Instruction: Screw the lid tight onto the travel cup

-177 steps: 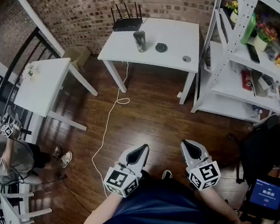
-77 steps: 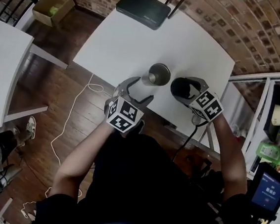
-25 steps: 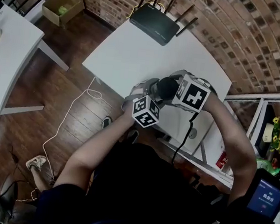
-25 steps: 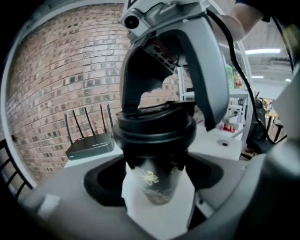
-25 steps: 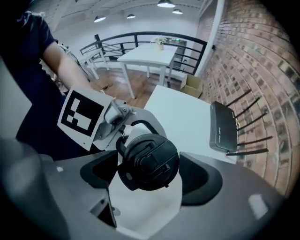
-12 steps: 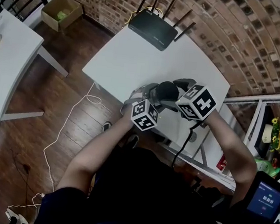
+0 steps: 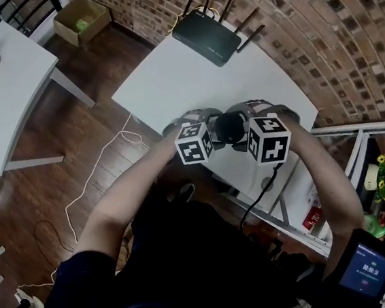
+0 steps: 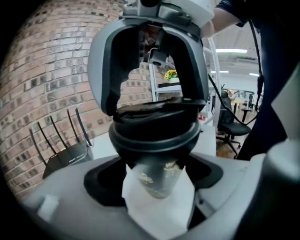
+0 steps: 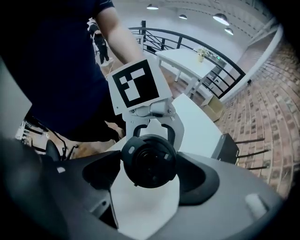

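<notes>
Head view: a white counter [image 7: 180, 73] fills the upper centre of the frame. The black lid [image 7: 230, 127] sits over the counter's near right part, at frame centre; the cup body is hidden beneath it from this angle. A black router [image 7: 206, 37] with its antennas up stands at the counter's far edge, upper centre, well apart from the lid. A cardboard box [image 7: 84, 17] lies on the wood floor, upper left.

Left gripper view: the left tongs [image 8: 159, 190] are closed on the travel cup [image 8: 160, 180], holding its tapered metallic body low in the frame, just below the lid. The lid sits on the cup's mouth at frame centre. The other tongs come down from the top of the frame, one jaw on either side of the lid's upper part.

Right gripper view: the right tongs [image 9: 150, 172] point down onto the lid, which shows as a dark round disc at centre. Their jaws have just been closing. The lid is between them, with the pads against its rim on both sides, so it is gripped.

Whether the cup's base touches the counter cannot be told.
</notes>
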### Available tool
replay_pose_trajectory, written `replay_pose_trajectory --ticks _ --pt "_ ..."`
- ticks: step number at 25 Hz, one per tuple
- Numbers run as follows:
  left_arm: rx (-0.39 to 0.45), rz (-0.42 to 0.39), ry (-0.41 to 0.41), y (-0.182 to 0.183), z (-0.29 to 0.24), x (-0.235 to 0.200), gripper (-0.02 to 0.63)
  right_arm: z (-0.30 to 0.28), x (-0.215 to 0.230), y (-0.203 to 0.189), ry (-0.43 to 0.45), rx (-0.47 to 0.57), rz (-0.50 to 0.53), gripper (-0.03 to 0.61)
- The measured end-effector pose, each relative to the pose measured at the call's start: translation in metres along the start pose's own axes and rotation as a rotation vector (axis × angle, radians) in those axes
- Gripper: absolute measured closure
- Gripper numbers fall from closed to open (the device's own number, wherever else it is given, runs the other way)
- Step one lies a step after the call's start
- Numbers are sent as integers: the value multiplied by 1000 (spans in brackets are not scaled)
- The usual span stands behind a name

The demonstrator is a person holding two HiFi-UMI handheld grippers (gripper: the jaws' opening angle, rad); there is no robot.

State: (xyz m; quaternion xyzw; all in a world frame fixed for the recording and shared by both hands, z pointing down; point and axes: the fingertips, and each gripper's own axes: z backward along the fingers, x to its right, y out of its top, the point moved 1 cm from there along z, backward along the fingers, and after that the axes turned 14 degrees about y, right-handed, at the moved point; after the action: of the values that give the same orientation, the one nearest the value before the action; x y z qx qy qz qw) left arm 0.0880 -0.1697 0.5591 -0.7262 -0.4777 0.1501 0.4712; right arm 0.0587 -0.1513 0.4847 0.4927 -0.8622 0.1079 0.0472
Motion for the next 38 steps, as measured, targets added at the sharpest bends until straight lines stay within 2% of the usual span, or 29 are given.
replay_pose_trajectory --ticks 2,3,6,7,8,9,10,13,14,15,18,22,24,26,27,30,31,33,35,38 --pt "-3 9 4 0 0 0 221 2 2 1 -3 30 -92 207" --pt "-4 26 19 0 0 -2 221 4 4 0 -7 66 -188 210" --pt "-1 158 107 -5 1 -15 218 12 10 -4 -65 247 -539 378" --pt "6 199 132 -7 2 -18 218 15 10 -2 -88 301 -608 420" --pt "13 215 148 -7 3 -19 218 16 8 0 -103 328 -632 425" --pt "19 209 152 -7 3 -17 218 17 5 3 -111 321 -606 423" --pt "21 186 143 -6 4 -14 218 17 1 5 -119 284 -530 423" --pt "19 47 56 -4 3 -1 219 17 -13 6 -133 95 -148 384" --pt "16 -5 20 -3 3 3 219 14 -18 3 -110 36 -66 363" --pt "12 -48 -11 -2 2 6 219 10 -21 -2 -72 -1 -36 291" --pt "-7 -120 -71 -1 1 8 219 3 -18 -8 14 21 -84 184" --pt "-15 -186 -104 0 0 13 219 -3 -7 -5 -5 76 -88 172" --pt "-19 -189 -104 0 -1 17 219 -8 -9 -5 6 96 -114 186" --pt "-22 -156 -92 -2 -3 17 219 -5 -6 -6 5 142 -215 190" --pt "-26 -131 -79 -3 -3 14 219 -2 -2 -9 -5 171 -305 192" --pt "-44 -27 3 -6 -5 3 218 0 11 -29 -56 268 -690 193" --pt "-45 -1 41 -6 -5 2 218 0 12 -30 -60 311 -783 195" --pt "-42 18 118 -6 -4 3 218 -2 12 -30 -66 352 -853 196" --pt "-53 41 206 -10 -1 2 218 -4 13 -33 -105 320 -846 199" --pt "-71 173 316 -20 5 2 218 -6 15 -36 -144 330 -899 200"
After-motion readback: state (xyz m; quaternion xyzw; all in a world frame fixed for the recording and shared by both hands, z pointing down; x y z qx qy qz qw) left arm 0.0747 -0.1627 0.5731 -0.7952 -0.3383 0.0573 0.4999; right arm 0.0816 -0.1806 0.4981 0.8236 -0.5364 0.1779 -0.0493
